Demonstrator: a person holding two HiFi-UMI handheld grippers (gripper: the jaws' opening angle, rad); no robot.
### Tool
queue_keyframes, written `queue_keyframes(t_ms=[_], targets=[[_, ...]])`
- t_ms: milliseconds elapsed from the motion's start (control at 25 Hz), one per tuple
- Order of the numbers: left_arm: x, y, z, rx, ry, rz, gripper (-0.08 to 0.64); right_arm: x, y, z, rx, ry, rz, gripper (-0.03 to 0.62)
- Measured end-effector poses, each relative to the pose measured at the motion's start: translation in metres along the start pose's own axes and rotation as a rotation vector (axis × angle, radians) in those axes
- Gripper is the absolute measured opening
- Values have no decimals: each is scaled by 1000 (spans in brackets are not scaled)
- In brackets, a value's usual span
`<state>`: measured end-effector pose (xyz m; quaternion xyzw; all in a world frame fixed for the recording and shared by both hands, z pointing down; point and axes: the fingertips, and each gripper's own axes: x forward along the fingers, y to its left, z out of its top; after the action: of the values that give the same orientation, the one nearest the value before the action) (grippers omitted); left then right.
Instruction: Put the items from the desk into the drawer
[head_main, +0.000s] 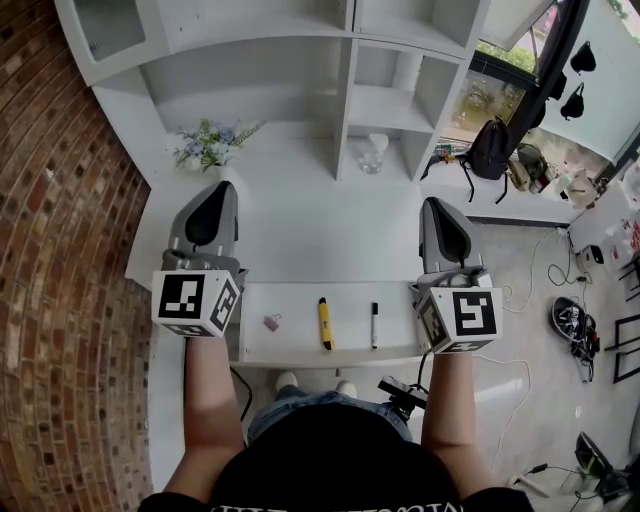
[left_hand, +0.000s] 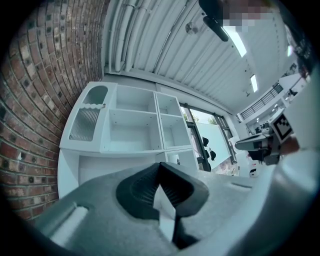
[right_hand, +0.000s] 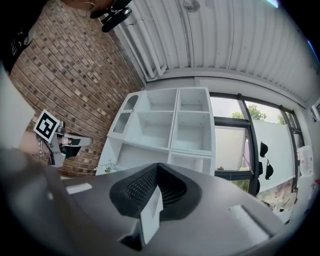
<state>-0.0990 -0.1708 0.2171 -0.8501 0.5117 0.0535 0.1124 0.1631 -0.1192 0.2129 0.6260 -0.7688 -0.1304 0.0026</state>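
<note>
Yellow marker (head_main: 325, 323), black pen (head_main: 374, 325) point away from person, between clenched, empty left gripper (head_main: 218, 195) and right gripper (head_main: 438, 208); pen nearer right.

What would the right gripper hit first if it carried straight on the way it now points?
Most likely the white shelf unit at the back of the desk, around its lower compartments. The shut right gripper aims there and nothing shows in between, though depth is unclear.
</note>
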Motion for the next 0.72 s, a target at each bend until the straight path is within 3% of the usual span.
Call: queue_keyframes(t_ms=[720], targets=[[4, 3, 1, -2, -8, 8, 4, 6, 4, 1, -2, 5, 19, 11]])
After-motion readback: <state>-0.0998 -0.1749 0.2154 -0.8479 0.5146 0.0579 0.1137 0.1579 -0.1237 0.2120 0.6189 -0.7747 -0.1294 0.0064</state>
